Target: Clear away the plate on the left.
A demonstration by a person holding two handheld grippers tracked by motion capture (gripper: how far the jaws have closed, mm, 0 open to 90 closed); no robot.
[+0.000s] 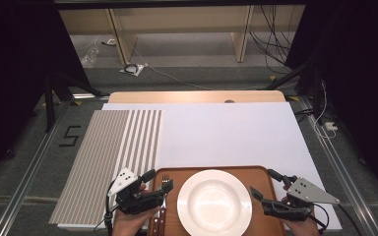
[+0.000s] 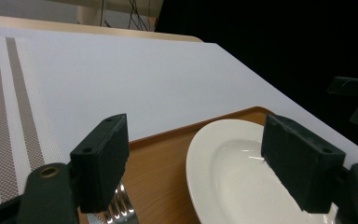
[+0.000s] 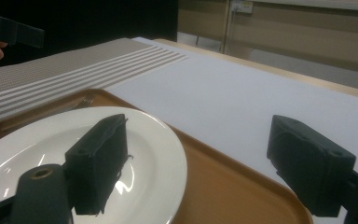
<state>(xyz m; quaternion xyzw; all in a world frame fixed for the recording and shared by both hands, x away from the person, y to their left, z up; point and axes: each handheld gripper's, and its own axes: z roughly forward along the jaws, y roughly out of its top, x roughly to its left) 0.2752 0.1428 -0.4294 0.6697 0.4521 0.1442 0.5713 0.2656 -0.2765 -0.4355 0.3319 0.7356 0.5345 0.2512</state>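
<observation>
A white plate (image 1: pixel 214 201) sits in the middle of a brown tray (image 1: pixel 256 173) at the table's near edge. A metal fork (image 1: pixel 165 196) lies on the tray's left side, tines pointing away. My left gripper (image 1: pixel 158 185) hovers over the fork's head with its jaws wide apart; in the left gripper view the fork's tines (image 2: pixel 116 210) show just below the left jaw, untouched. Open too, my right gripper (image 1: pixel 264 183) is at the tray's right end, one jaw over the plate's rim (image 3: pixel 154 154) and nothing between the jaws.
A striped grey and white placemat (image 1: pixel 108 157) lies left of the tray on the white table cover (image 1: pixel 226 132). The wooden table's far edge (image 1: pixel 197 96) shows behind it. Cables and shelving legs stand on the floor beyond.
</observation>
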